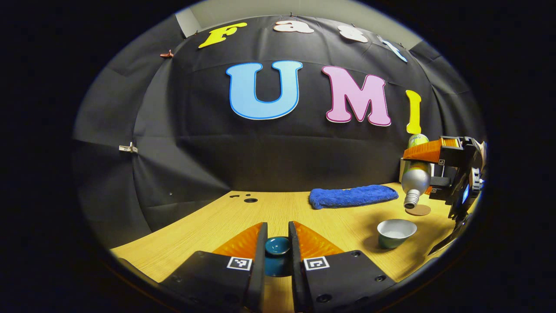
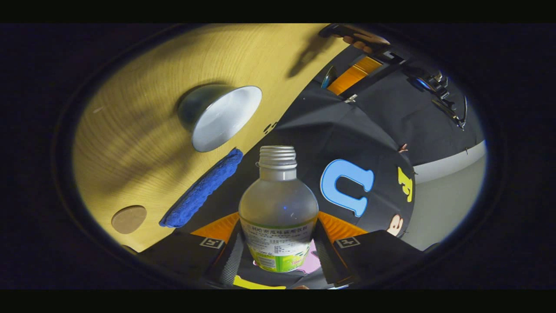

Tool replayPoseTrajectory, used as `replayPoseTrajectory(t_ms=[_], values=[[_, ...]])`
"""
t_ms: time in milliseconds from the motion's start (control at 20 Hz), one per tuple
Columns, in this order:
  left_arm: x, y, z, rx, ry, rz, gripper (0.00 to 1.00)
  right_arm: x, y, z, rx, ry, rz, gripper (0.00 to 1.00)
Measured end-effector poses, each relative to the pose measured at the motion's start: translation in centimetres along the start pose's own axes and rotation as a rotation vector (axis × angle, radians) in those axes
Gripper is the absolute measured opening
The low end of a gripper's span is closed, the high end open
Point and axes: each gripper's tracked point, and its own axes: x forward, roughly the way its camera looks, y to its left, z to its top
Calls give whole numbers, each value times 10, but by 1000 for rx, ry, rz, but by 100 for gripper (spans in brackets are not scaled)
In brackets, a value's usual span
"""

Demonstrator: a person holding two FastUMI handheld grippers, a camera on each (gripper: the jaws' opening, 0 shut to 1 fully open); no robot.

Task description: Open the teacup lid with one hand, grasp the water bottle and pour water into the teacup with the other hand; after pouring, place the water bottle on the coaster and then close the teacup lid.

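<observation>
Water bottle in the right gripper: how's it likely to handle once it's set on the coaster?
The water bottle looks clear plastic, seemingly near empty, so probably light. Tall and narrow, with a rounded body, it may tip easily on the small coaster. Its smooth wall could slip between the fingers.

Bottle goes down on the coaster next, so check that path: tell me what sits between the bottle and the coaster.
Nothing visible. The right tongs hold the water bottle tipped neck-down, its mouth just above the bare coaster. The teacup stands nearer the camera and the blue towel lies off to the left, both clear of the coaster.
</observation>
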Motion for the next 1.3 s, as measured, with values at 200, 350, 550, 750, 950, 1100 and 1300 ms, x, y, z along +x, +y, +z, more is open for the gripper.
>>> replayPoseTrajectory(t_ms=[200,350,550,750,950,1100,1300], values=[[0,1,0,0,0,3,29,-6,7,-8,95,36,24,77],[0,1,0,0,0,4,29,-16,15,-15,244,77,58,77],[1,1,0,0,0,6,30,-30,25,-33,528,184,101,77],[-1,3,0,1,-1,13,29,-44,27,-52,833,284,101,77],[0,4,1,1,0,15,29,-64,32,-69,1158,358,106,78],[-1,4,0,1,0,18,30,-74,39,-77,1354,380,138,78],[0,4,1,1,0,20,29,-91,37,-98,1561,403,97,78]])
